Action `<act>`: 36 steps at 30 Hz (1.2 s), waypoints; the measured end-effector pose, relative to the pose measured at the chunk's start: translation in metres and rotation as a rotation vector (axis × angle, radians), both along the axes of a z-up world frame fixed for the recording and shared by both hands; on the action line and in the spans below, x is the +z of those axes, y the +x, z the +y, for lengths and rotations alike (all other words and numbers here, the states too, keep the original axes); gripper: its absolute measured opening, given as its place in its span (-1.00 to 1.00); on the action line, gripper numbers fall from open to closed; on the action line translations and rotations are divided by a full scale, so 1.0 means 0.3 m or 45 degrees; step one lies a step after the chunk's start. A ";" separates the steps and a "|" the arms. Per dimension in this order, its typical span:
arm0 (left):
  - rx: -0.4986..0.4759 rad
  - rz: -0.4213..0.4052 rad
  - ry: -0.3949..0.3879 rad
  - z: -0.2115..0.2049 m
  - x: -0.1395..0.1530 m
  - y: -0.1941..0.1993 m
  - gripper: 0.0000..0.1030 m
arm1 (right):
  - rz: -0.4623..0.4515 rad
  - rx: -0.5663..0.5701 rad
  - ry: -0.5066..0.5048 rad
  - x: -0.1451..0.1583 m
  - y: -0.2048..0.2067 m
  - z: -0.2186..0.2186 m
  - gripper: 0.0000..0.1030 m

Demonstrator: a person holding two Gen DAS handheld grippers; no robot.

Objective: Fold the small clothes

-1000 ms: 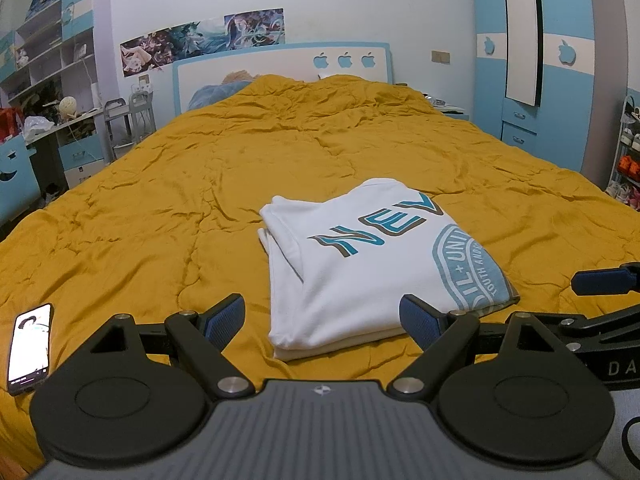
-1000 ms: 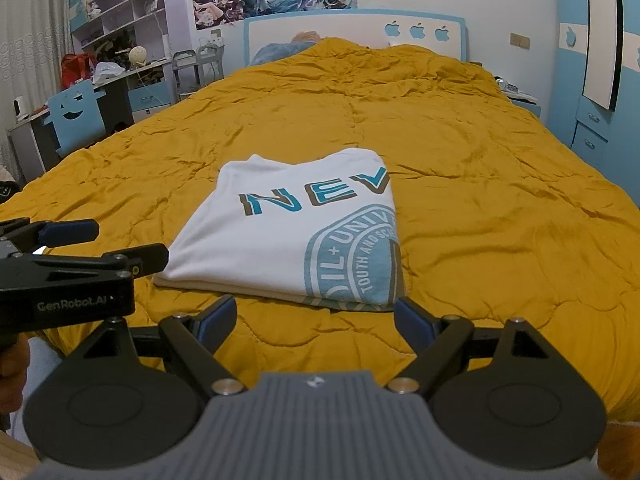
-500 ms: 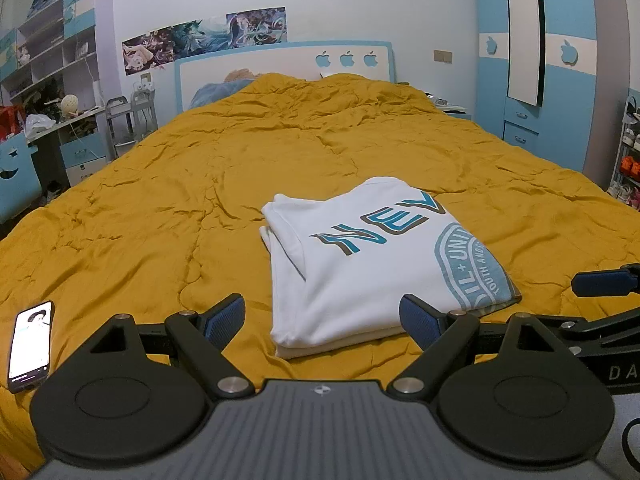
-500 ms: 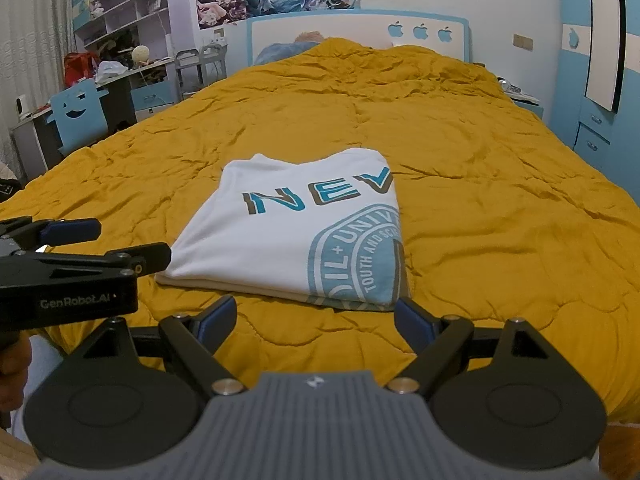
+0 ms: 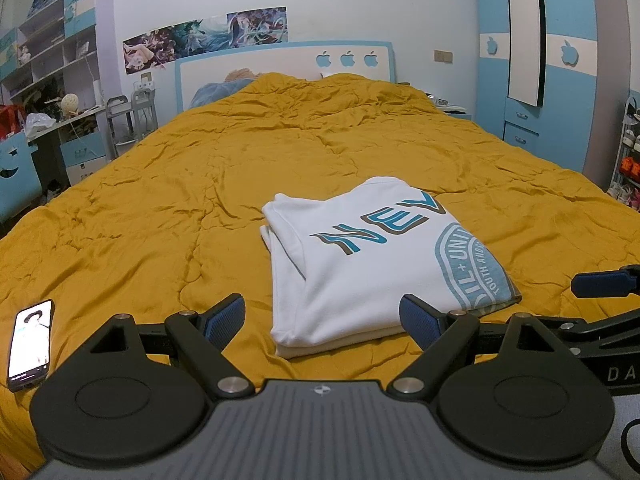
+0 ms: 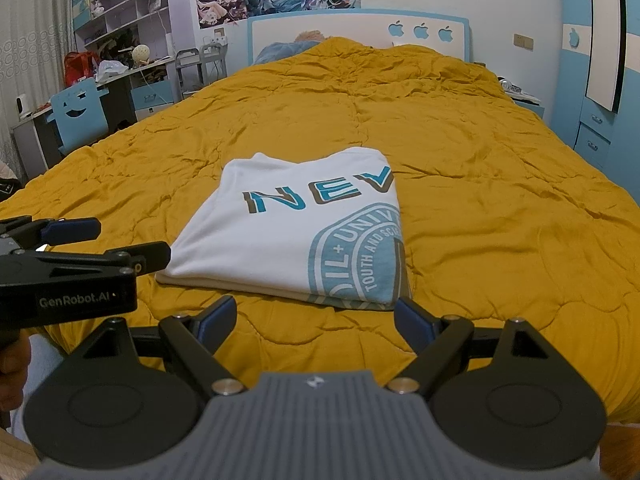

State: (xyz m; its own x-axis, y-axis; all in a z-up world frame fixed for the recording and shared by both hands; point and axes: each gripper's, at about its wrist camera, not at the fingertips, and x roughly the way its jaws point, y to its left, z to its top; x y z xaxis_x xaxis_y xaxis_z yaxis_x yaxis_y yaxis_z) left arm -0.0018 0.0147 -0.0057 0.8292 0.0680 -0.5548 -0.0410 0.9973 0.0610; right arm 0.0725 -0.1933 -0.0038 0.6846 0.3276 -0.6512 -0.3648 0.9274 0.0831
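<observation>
My left gripper (image 5: 322, 318) hung low over the near edge of the bed, its blue-padded jaws spread wide and holding nothing; my right gripper (image 6: 316, 318) hung the same way, jaws wide apart and empty. In the right wrist view the left tool showed side-on at nine o'clock, and in the left wrist view one blue fingertip of the right tool poked in at three o'clock. A phone (image 5: 31, 343) with its screen lit lay on the cover at eight o'clock of the left wrist view, well apart from the shirt. Just beyond both sets of fingers, at twelve o'clock, the white T-shirt (image 5: 372, 264) lay folded into a neat rectangle on the mustard-yellow quilt (image 5: 168, 200), blue lettering and a round blue emblem facing up, touched by neither tool. Farther off the quilt ran rumpled up to a white headboard (image 5: 280, 64) with three blue apple shapes, posters (image 5: 204, 40) on the wall above it, and a blue wardrobe (image 5: 532, 60) at two o'clock.
</observation>
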 end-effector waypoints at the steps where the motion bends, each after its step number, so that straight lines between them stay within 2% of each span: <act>1: 0.000 0.001 0.000 0.000 0.000 0.000 0.97 | 0.001 0.000 0.000 0.000 0.000 0.000 0.59; 36: 0.007 0.002 -0.004 0.001 0.003 0.001 0.97 | 0.001 0.005 -0.003 -0.003 0.003 -0.005 0.59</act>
